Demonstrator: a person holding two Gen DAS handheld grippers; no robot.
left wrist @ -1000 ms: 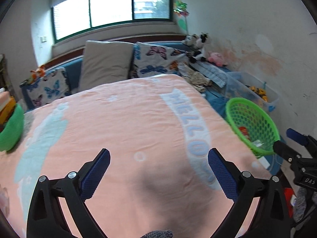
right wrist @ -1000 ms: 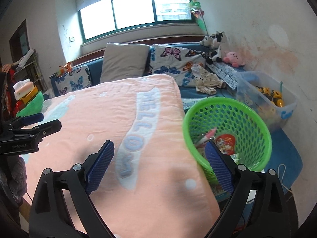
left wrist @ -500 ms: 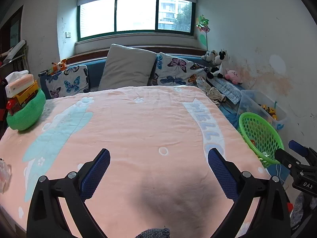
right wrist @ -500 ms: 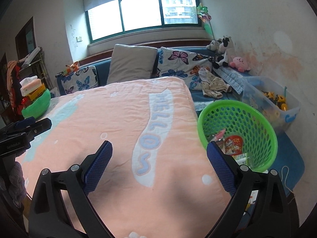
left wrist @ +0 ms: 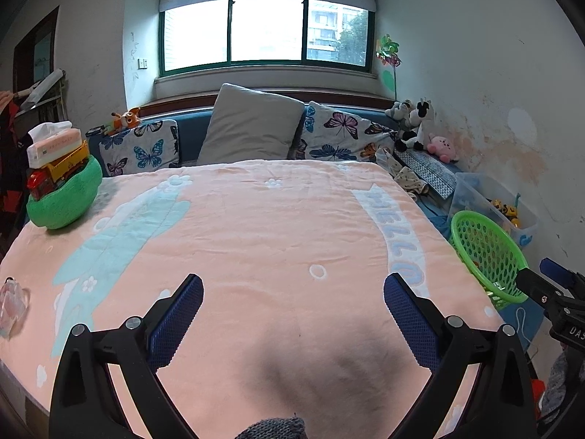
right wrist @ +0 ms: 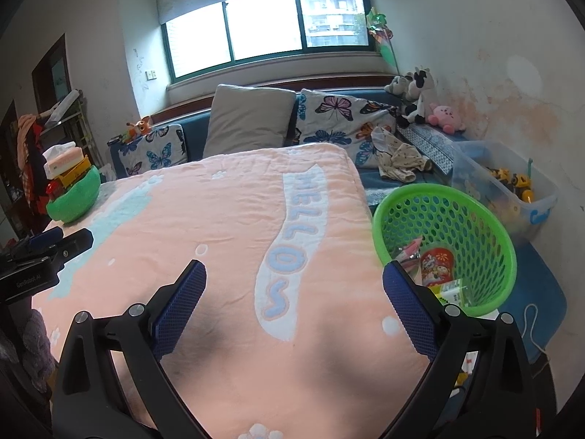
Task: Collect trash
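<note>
The right gripper [right wrist: 294,301] has its blue-padded jaws spread wide, having just been opening, with nothing between them but the pink blanket [right wrist: 226,219] of the bed. The left gripper [left wrist: 292,314] likewise has its jaws spread wide over the same blanket, holding nothing.

In the right wrist view, just right of the right-hand jaw at the lower right of the frame, a green basket [right wrist: 486,226] stands beside the bed's edge. Trash lies inside it: a red printed wrapper [right wrist: 437,265], a pink packet [right wrist: 409,248] and a yellow-green packet [right wrist: 451,292]. In the left wrist view, at the far left edge of the frame, a crumpled clear wrapper [left wrist: 12,303] lies on the blanket; it is probably plastic, though the fisheye blur makes that hard to tell.

Farther out, in the upper left of the frame, a green bowl [left wrist: 64,201] holds a toy truck and a tissue pack. Pillows [left wrist: 252,128] line the head of the bed beneath the window [left wrist: 267,33].
</note>
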